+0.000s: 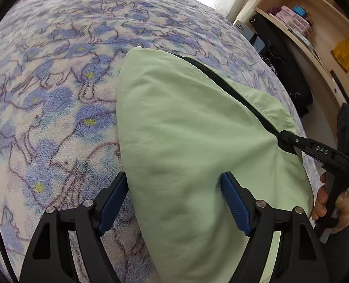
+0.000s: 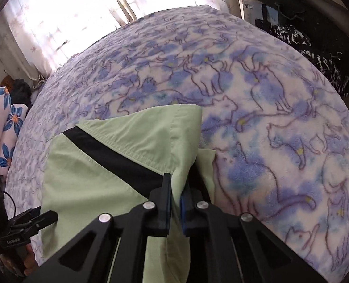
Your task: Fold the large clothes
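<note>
Garment [image 1: 186, 122], pale green, lies partly folded on the blanket [image 1: 56, 94], right gripper [image 2: 175, 202] clamped on its edge, left gripper [image 1: 174, 198] spread apart over it; more folds likely remain.

Wide open bed [image 1: 56, 82] ahead of and left of the left fingers [image 1: 114, 202]; rightward, a wooden shelf [image 1: 316, 35] and dark bags [image 1: 290, 70] crowd the bedside.
</note>
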Demonstrator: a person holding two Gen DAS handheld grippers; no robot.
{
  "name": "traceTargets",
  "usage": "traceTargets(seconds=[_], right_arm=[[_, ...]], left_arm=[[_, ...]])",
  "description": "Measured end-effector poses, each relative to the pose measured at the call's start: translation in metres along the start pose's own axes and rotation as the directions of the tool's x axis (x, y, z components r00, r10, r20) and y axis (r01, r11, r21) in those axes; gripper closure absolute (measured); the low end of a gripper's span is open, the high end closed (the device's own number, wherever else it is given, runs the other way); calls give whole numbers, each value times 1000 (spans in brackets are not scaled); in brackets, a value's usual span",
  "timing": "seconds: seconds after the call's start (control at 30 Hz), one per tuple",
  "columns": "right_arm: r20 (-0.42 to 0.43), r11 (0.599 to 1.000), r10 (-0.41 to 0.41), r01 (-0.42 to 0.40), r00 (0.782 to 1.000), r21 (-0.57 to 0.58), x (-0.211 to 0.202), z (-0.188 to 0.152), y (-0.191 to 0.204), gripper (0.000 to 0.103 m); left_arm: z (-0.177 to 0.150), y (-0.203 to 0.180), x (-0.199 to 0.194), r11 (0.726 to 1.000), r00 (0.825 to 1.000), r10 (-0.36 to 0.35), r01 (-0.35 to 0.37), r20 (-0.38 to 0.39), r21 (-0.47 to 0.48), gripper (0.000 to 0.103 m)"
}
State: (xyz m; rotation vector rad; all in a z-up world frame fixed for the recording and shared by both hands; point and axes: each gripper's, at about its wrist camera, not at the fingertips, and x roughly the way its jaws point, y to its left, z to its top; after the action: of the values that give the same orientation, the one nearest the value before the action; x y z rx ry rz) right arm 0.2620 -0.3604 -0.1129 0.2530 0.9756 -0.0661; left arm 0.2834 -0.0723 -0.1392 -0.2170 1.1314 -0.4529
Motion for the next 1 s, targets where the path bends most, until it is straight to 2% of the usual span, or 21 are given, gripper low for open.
traceTargets(seconds=[0.1,0.17,0.27,0.33,0.4,0.47,0.53,0.6,0.67,0.7,0.73,0.8,0.9,0.97,1.0], right_arm=[[-65,999,-38,38,997,-1,28,-12,-8,98],[-65,999,-25,27,998,21,33,-16,-12,97],[-71,998,-1,5,997,55,23,-13,-15,89],[-83,998,-25,30,996,62,12,-9,-13,87],[-49,996,-74,76,996,48,-9,-7,-5,87],[0,995,-90,90,996,42,-29,-8,5,87],[52,999,-39,37,998,39,-46,-14,17,87],[60,998,62,-62,996,9,-55,-30,37,87],[20,993,111,-110,994,-36,-49,-47,58,87],[-2,992,111,-111,994,-66,-45,-55,67,87],[-16,990,101,-102,995,-95,-40,-62,74,87],[-40,983,53,-59,998,-176,-29,-80,87,87],[-69,978,-37,22,997,-209,-16,-96,80,87],[-56,979,-111,100,992,-176,-16,-99,60,91],[-39,981,-140,134,989,-142,-20,-99,46,91]], left_arm=[[-5,4,10,999,1000,-25,25,-10,-20,23],[-5,9,10,998,999,-42,42,-13,-51,23],[-5,4,1,1000,1000,3,-4,-9,-22,23],[-5,-4,-15,998,998,61,-62,24,22,23],[-7,-12,-34,994,991,101,-105,82,43,23],[-9,-22,-56,991,981,115,-124,155,45,23],[-17,-34,-73,993,975,92,-105,201,57,23],[-24,-42,-79,993,976,78,-94,204,68,25],[-35,-49,-76,994,981,69,-83,179,72,36],[-39,-53,-70,995,985,61,-73,159,71,44],[-45,-55,-63,996,991,44,-53,130,71,48],[-56,-57,-52,996,994,45,-51,95,68,48],[-68,-60,-45,987,986,113,-126,123,101,48],[-73,-60,-42,971,971,181,-202,153,130,48],[-75,-59,-41,969,970,186,-208,156,135,48]])
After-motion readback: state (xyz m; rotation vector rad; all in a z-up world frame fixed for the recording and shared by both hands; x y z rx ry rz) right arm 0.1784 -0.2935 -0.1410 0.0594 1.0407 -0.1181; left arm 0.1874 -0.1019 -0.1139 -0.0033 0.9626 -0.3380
